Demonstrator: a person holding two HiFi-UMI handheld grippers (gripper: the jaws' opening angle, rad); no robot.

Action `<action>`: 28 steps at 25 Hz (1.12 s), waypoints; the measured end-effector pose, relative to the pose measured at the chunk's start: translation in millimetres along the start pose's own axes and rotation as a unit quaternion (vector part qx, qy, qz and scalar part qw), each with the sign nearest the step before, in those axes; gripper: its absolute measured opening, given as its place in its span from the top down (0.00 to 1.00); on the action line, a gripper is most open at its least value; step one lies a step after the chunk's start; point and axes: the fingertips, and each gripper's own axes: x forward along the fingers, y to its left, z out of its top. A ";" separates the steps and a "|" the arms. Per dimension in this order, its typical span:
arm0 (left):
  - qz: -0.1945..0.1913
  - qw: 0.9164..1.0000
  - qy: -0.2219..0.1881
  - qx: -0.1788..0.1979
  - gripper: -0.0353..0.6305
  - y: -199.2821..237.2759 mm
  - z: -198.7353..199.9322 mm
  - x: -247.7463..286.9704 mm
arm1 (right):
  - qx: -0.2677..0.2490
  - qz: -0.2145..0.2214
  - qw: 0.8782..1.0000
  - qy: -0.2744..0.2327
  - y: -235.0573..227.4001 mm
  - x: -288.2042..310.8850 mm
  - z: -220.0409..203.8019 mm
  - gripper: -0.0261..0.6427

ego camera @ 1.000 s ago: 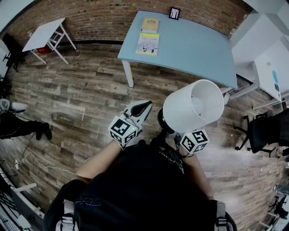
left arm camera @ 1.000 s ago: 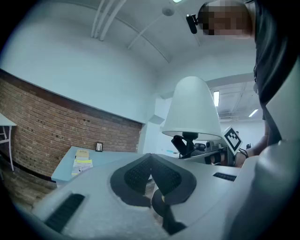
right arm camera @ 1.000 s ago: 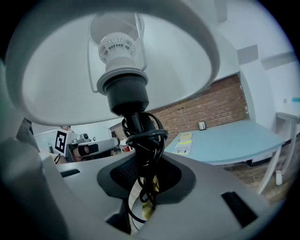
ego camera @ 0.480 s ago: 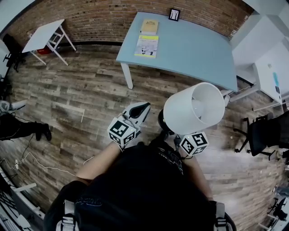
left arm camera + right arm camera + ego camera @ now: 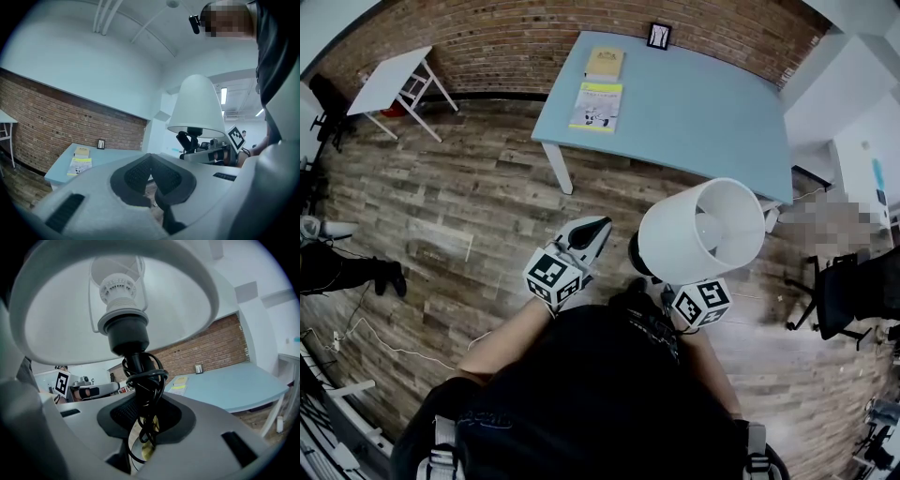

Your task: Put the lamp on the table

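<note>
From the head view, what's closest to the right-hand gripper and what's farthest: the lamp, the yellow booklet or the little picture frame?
1. Lamp: held in the right gripper, stem between its jaws.
2. Yellow booklet: on the blue table, towards its left end.
3. Picture frame: at the table's far edge, against the brick wall.

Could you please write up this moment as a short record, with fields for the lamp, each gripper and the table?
lamp: white shade, black stem wound with its cord; carried above the wood floor, not yet on the table
right gripper: fingers closed on the lamp's stem
left gripper: fingers together, nothing between them
table: light blue, ahead of the person, by the brick wall
on the table: yellow booklet, tan book, small picture frame
</note>
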 end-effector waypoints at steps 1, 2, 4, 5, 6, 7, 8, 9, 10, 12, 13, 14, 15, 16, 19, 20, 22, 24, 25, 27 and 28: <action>0.000 1.000 0.001 0.001 0.93 0.4 -0.2 13.2 | 0.000 0.001 1.000 0.000 -11.8 1.1 3.4 0.81; 0.000 1.000 0.001 0.001 0.93 0.9 -0.7 26.9 | -0.001 0.003 1.000 0.000 -23.9 2.3 6.9 0.81; 0.002 1.000 0.001 0.000 0.93 3.4 -2.1 55.3 | -0.003 0.006 1.000 0.000 -48.0 5.8 13.9 0.81; 0.002 1.000 0.000 -0.001 0.93 4.7 -2.2 70.1 | -0.004 0.008 1.000 0.000 -60.0 7.8 17.7 0.81; 0.002 1.000 0.000 -0.002 0.93 4.7 -1.7 85.3 | -0.005 0.009 1.000 0.000 -72.0 9.3 21.9 0.81; -0.001 1.000 -0.001 -0.003 0.93 2.8 -0.6 100.8 | -0.006 0.011 1.000 0.001 -84.2 9.7 26.3 0.81; -0.005 1.000 -0.003 -0.002 0.93 -0.9 0.9 116.2 | -0.006 0.011 1.000 0.001 -96.6 8.9 31.1 0.81; -0.009 1.000 -0.004 0.000 0.93 -5.9 2.8 131.1 | -0.006 0.011 1.000 0.002 -108.8 7.2 36.1 0.81; -0.014 1.000 -0.005 0.002 0.93 -11.5 4.9 144.7 | -0.007 0.010 1.000 0.002 -120.3 4.6 41.0 0.81; -0.023 1.000 -0.004 0.004 0.93 -21.9 7.9 167.6 | -0.008 0.007 1.000 0.002 -140.9 -1.4 50.1 0.81; -0.025 1.000 -0.001 0.005 0.93 -25.4 8.8 177.3 | -0.007 0.004 1.000 0.001 -150.3 -3.9 54.3 0.81; -0.028 1.000 0.002 0.006 0.93 -27.7 9.9 185.8 | -0.005 0.001 1.000 0.000 -159.1 -6.0 58.0 0.81; -0.029 1.000 0.004 0.007 0.93 -29.3 11.3 192.6 | -0.001 -0.003 1.000 -0.002 -166.9 -8.2 60.7 0.81; -0.028 1.000 0.005 0.008 0.93 -30.8 12.8 197.1 | 0.004 -0.005 1.000 -0.003 -173.1 -10.8 62.2 0.81; -0.024 1.000 0.006 0.008 0.93 -31.5 16.0 205.3 | 0.017 -0.010 1.000 -0.006 -185.8 -15.6 63.8 0.81; -0.023 1.000 0.007 0.007 0.93 -31.2 15.4 208.3 | 0.020 -0.012 1.000 -0.006 -189.0 -15.3 64.3 0.81; -0.026 1.000 0.012 0.003 0.93 -33.1 11.6 213.7 | 0.023 -0.013 1.000 -0.006 -194.0 -15.2 63.7 0.81; -0.031 0.999 0.016 0.003 0.93 -36.8 8.2 218.3 | 0.025 -0.013 1.000 -0.004 -197.0 -16.6 61.8 0.81; -0.033 0.999 0.016 0.004 0.93 -37.2 7.7 220.4 | 0.026 -0.013 1.000 -0.002 -198.0 -16.7 61.1 0.81; -0.033 0.999 0.014 0.005 0.93 -35.2 9.9 224.0 | 0.027 -0.014 1.000 0.000 -199.6 -15.3 60.7 0.81; -0.033 0.999 0.012 0.005 0.93 -34.0 11.4 225.6 | 0.026 -0.014 1.000 0.001 -200.4 -14.8 61.0 0.81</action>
